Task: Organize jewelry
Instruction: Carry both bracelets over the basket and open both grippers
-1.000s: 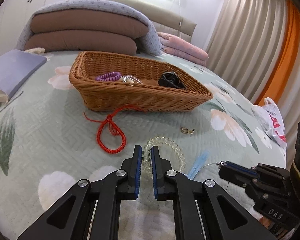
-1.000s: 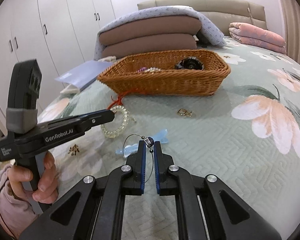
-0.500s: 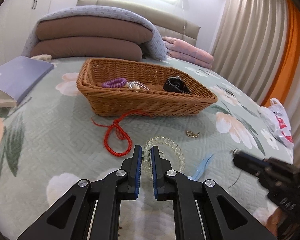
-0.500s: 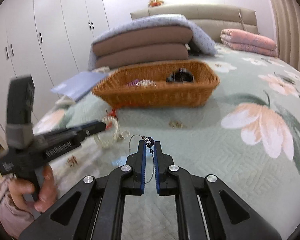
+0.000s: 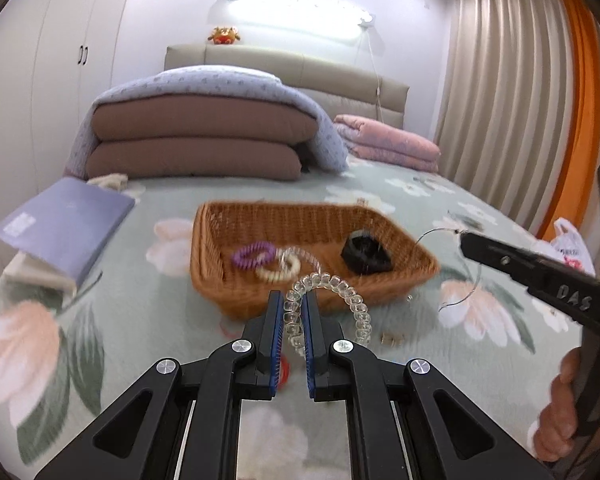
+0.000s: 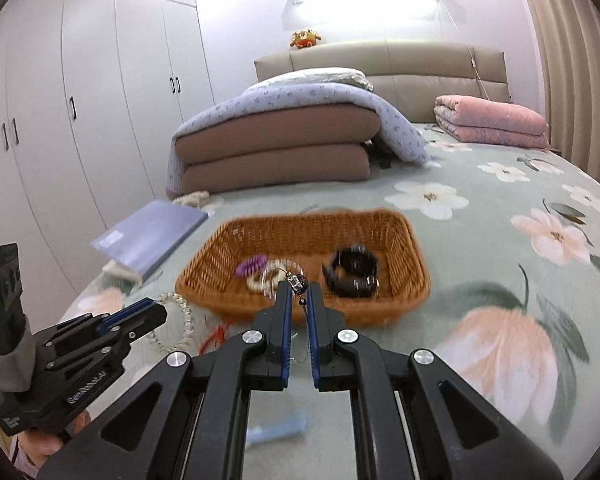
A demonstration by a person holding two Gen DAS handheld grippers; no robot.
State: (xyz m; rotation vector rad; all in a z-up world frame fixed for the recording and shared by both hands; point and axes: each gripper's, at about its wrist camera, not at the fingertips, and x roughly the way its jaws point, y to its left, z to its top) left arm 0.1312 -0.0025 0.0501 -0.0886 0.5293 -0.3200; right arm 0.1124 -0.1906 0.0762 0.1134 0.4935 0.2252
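Observation:
My left gripper [image 5: 293,300] is shut on a clear bead bracelet [image 5: 346,294] and holds it in the air in front of the wicker basket [image 5: 236,288]. My right gripper [image 6: 299,289] is shut on a thin wire bangle with a small dark charm [image 6: 296,280], also raised near the basket [image 6: 404,296]. The bangle [image 5: 466,276] hangs from the right gripper's tip in the left wrist view. The basket holds a purple coil hair tie [image 5: 252,254], a pale bracelet [image 5: 278,270] and a black watch [image 5: 366,256].
A red cord [image 6: 216,334], a small gold clasp [image 5: 392,338] and a blue clip [image 6: 278,432] lie on the floral bedspread. A lavender book [image 5: 64,216] lies at left. Folded quilts [image 5: 200,140] sit behind the basket. A plastic bag [image 5: 572,250] is at right.
Both grippers have lifted off the bedspread with their pieces and moved toward the basket, which now sits lower and closer in both views.

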